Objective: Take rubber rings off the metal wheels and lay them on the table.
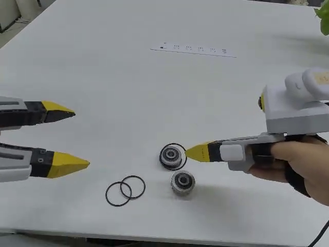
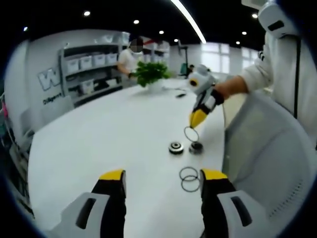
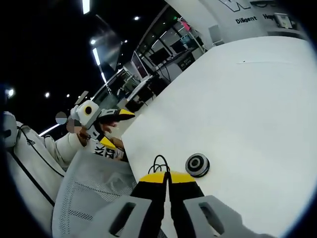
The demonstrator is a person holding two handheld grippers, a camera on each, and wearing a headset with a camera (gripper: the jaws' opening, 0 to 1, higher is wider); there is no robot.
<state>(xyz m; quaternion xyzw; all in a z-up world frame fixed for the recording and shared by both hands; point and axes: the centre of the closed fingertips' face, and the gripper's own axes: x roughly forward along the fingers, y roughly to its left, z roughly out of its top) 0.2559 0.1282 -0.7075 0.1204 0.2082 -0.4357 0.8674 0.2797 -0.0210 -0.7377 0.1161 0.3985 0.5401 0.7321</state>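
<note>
R gripper (image 1: 191,152) jaws shut on rubber ring (image 3: 160,158) dangling off tips, wheel (image 3: 197,164) just beside them; L gripper (image 2: 162,174) jaws open, well apart.

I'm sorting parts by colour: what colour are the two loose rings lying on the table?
The rings are black, clearest in the head view.

Right tongs (image 1: 189,152) pinching rubber ring (image 1: 181,164) beside wheel (image 1: 171,154), left tongs (image 1: 81,139) parted, two loose rings (image 1: 125,184) on table (image 1: 154,92)

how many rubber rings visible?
3. Left ring and right ring overlap on the table; third ring pinched in the right gripper by the far wheel. Others may remain on it or the near wheel.
</note>
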